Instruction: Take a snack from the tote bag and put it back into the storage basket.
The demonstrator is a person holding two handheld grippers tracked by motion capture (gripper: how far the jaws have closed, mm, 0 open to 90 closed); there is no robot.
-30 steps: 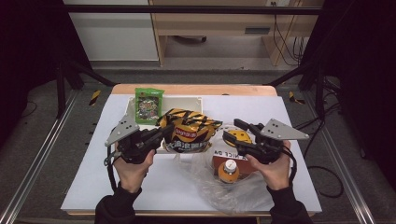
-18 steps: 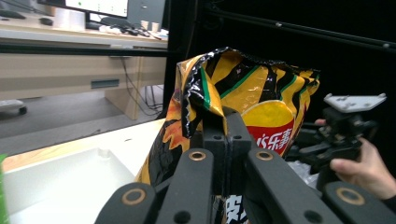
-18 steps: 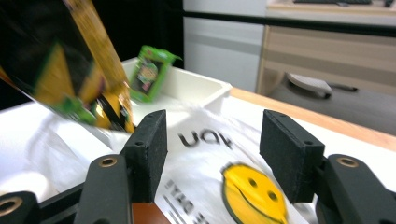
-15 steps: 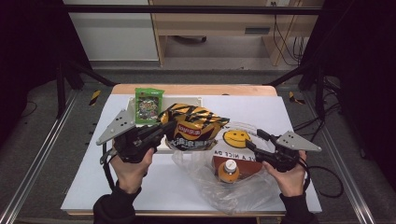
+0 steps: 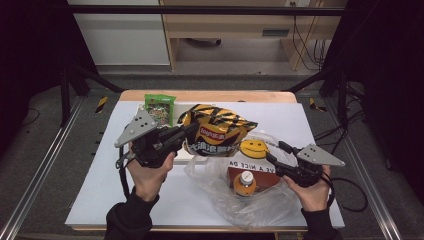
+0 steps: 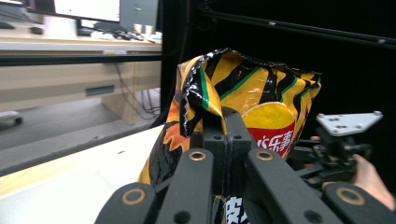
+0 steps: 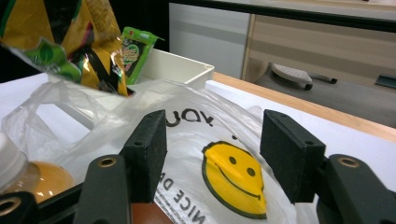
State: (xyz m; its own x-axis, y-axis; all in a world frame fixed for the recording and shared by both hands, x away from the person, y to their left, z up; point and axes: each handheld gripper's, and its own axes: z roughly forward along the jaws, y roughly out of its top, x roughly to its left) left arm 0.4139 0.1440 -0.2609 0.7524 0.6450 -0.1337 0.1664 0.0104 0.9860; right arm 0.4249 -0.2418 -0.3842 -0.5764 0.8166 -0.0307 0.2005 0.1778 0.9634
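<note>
- Left gripper, held in the left hand at the left of the table; forearm rising from the near edge, wrist bent so the tool pointed level toward the right.
- Jaws clamped tight on the crumpled left edge of the chip bag; in the left gripper view, foil of the chip bag pinched between the two black pads, bag rising above them.
- Chip bag lifted clear of the table, hanging upright over the white tray, near the middle of the table, just behind the plastic bag.
- Right gripper, held in the right hand at the right of the table; forearm rising from the near edge, tool pointed left and away, low over the plastic bag's far rim.
- Its jaws stood well apart, having opened a little further during the last second; in the right gripper view, the pads sat either side of the bag's printed smiley face, film between them but not pressed.
- Plastic bag spread flat on the table's near middle, with an orange-capped bottle and a brown box inside it.
- Green snack packet stood at the table's far left, beyond the tray, apart from both tools.
</note>
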